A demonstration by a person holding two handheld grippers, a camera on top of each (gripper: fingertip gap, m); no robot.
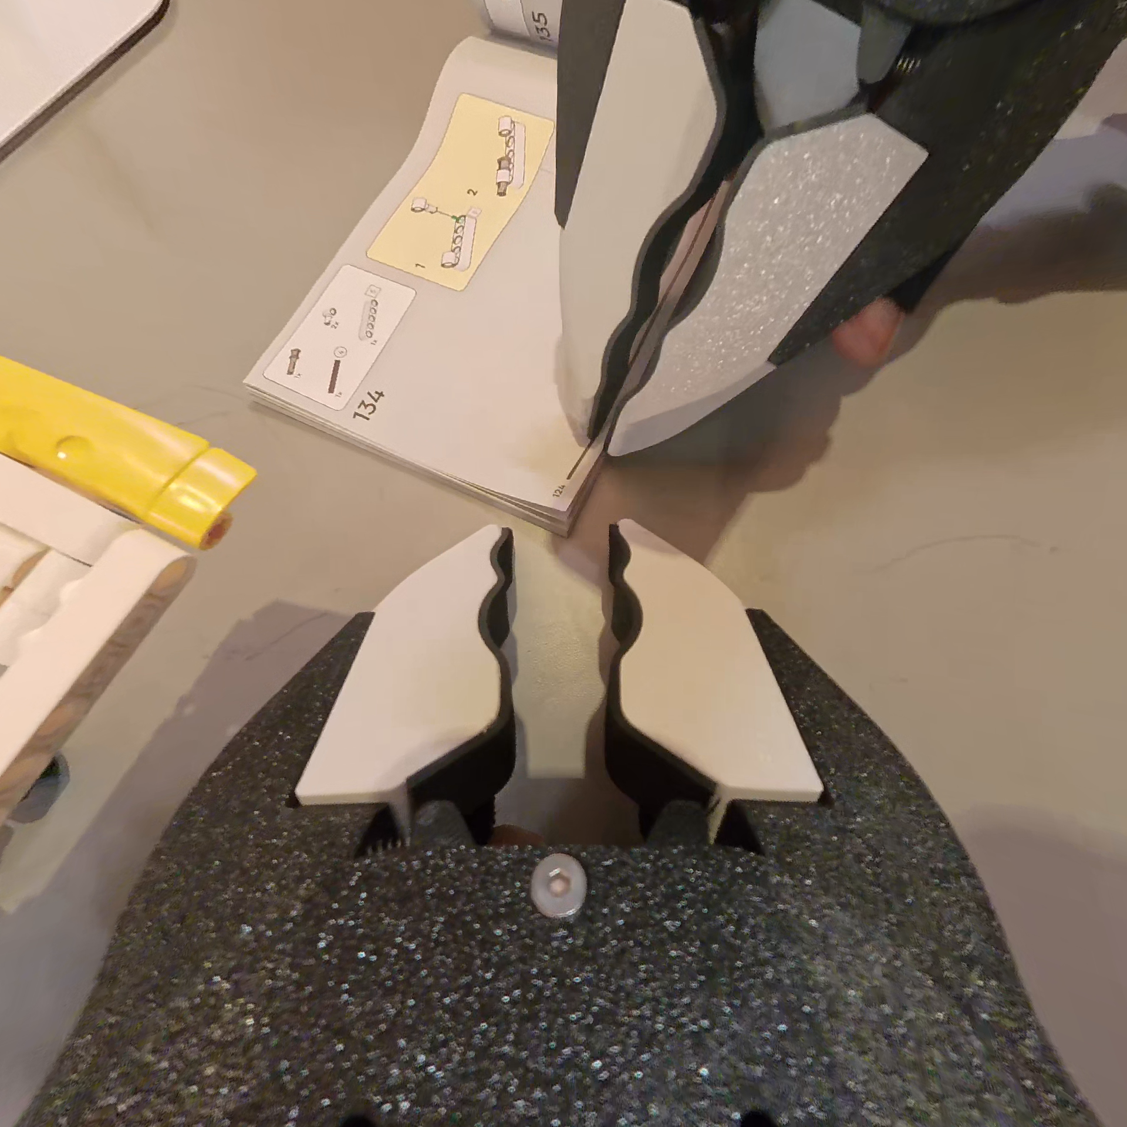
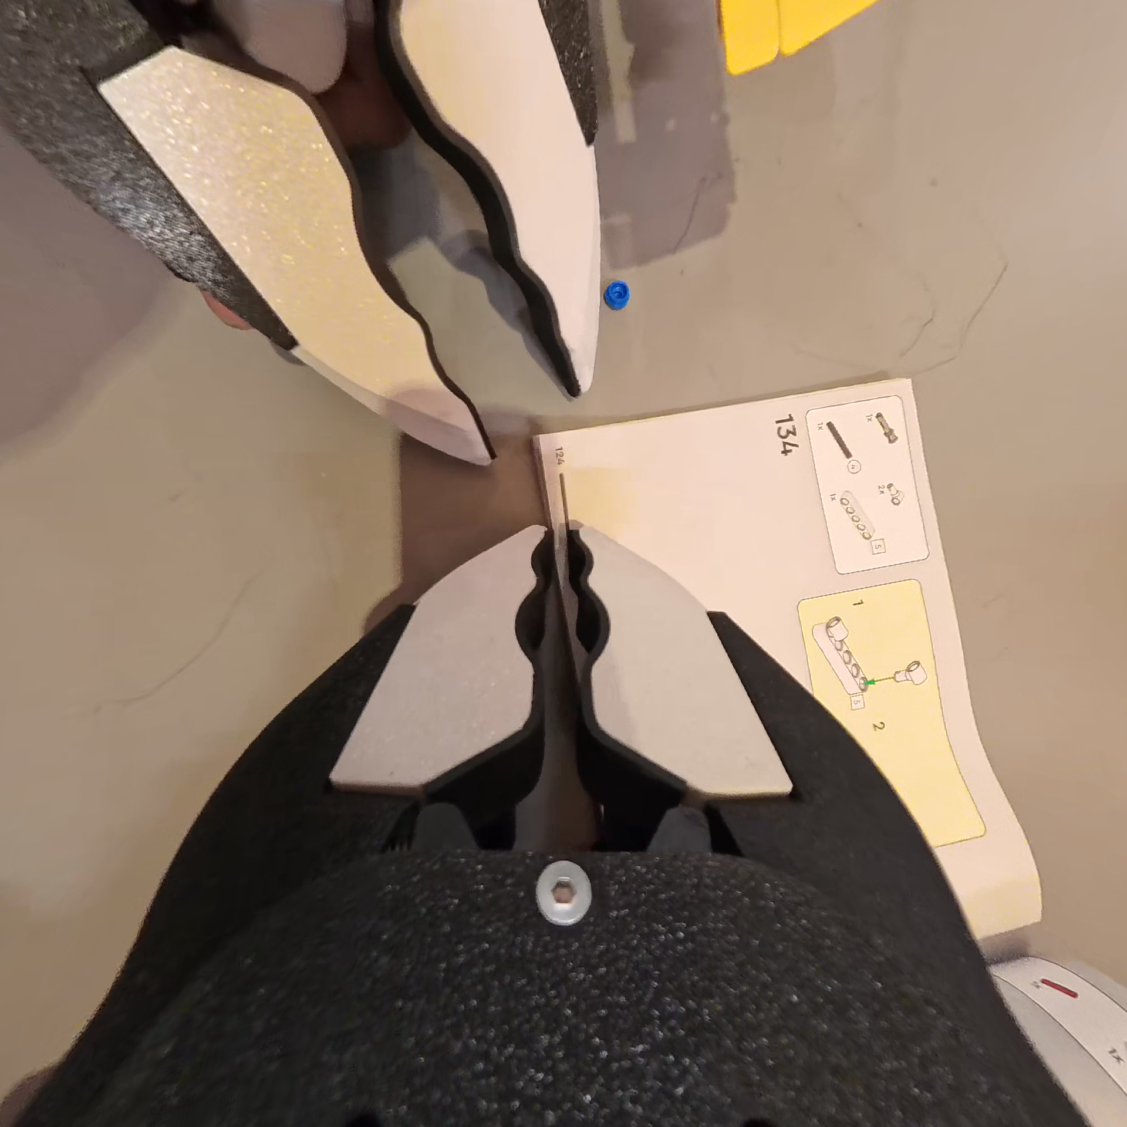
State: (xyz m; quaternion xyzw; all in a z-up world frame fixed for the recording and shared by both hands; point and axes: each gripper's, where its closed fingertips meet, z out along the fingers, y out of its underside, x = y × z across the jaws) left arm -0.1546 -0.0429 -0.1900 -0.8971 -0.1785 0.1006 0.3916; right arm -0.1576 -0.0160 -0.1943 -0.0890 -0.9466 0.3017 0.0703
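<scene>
Left wrist view, left claw (image 1: 561, 536): jaws parted, nothing between the pads, tips just short of the booklet's near corner.
Left wrist view, booklet (image 1: 439, 341): open, flat on the desk (image 1: 915, 640), printed drawings of small parts on the upper page.
Left wrist view, right claw (image 1: 601, 442): coming in from the upper right, pinched tight on the booklet's page edge close to that corner.
Left wrist view, containers: white tray (image 1: 91, 616) at the left edge with pale pieces inside, contents not clear.
Left wrist view, surroundings: yellow plastic part (image 1: 122, 451) lying over the tray's top, well left of the booklet.

Right wrist view, right claw (image 2: 558, 530): closed on the thin page edge (image 2: 560, 549), pads pressing from both sides.
Right wrist view, booklet (image 2: 701, 518): stretching off to the right of the tips.
Right wrist view, left claw (image 2: 530, 421): opposite, jaws apart and bare, near the booklet's corner, not touching.
Right wrist view, surroundings: small blue stud (image 2: 617, 295) on the desk just beside one finger of the left claw; yellow part (image 2: 768, 36) at the top edge; grey rounded object (image 2: 1061, 1030) at the lower right.
</scene>
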